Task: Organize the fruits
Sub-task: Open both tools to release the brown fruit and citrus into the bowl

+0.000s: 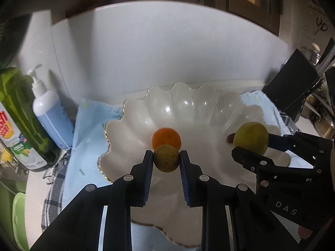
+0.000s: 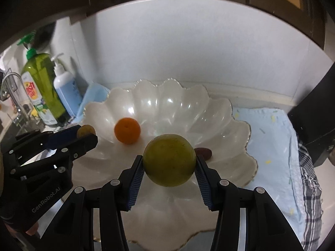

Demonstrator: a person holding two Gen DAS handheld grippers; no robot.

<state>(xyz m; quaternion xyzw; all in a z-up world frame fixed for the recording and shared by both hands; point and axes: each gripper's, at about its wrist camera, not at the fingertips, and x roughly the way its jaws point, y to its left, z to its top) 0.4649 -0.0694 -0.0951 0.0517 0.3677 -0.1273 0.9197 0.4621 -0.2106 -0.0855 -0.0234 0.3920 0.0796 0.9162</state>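
A scalloped white bowl [image 2: 219,113] sits on a pale blue cloth [image 2: 270,125] spread over the tabletop, with an orange [image 2: 127,131] and a small dark brown fruit [image 2: 204,153] lying inside it. Above the bowl, the right gripper [image 2: 169,163] has its fingers clamped on a large yellow-green fruit [image 2: 169,160]. The left gripper [image 1: 166,160] has its fingers clamped on a smaller speckled fruit [image 1: 166,158], just in front of the orange.

Black grippers, blue ribbed fingers [image 1: 147,177], silver screws, white lettering.
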